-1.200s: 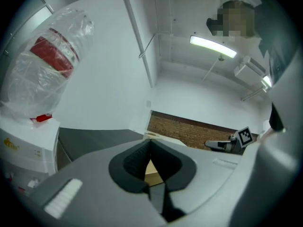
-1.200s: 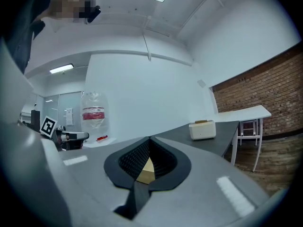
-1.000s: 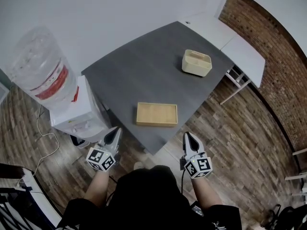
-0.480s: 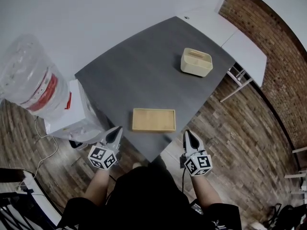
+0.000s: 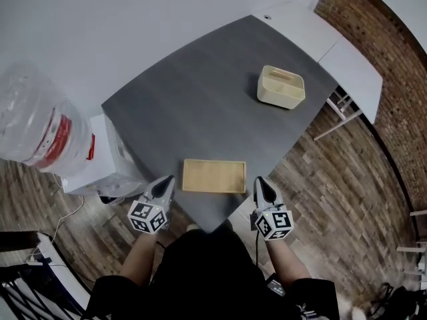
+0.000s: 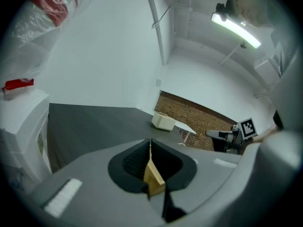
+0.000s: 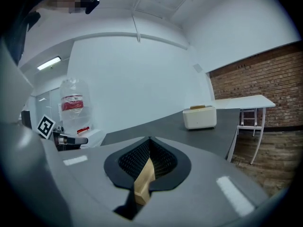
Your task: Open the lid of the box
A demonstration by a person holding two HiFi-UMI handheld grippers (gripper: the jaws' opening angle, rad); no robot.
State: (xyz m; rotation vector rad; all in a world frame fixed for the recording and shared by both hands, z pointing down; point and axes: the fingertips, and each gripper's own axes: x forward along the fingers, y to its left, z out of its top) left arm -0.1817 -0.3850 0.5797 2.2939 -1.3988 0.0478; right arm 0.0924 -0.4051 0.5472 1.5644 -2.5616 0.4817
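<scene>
Left gripper (image 5: 166, 183), right gripper (image 5: 261, 185) both pinched closed, empty, flanking flat light-wood lid (image 5: 214, 176) at near edge of dark grey table (image 5: 200, 105); cream rectangular box (image 5: 281, 87) far right.

A dark grey table (image 5: 193, 99) carries a flat wooden tray (image 5: 214, 176) near its front corner and a cream box (image 5: 281, 87) well apart, farther back.

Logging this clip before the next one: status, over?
Left hand-held gripper shut, empty; right hand-held gripper shut, empty. Box far across table, untouched. Wooden tray flat at near edge, between them.
</scene>
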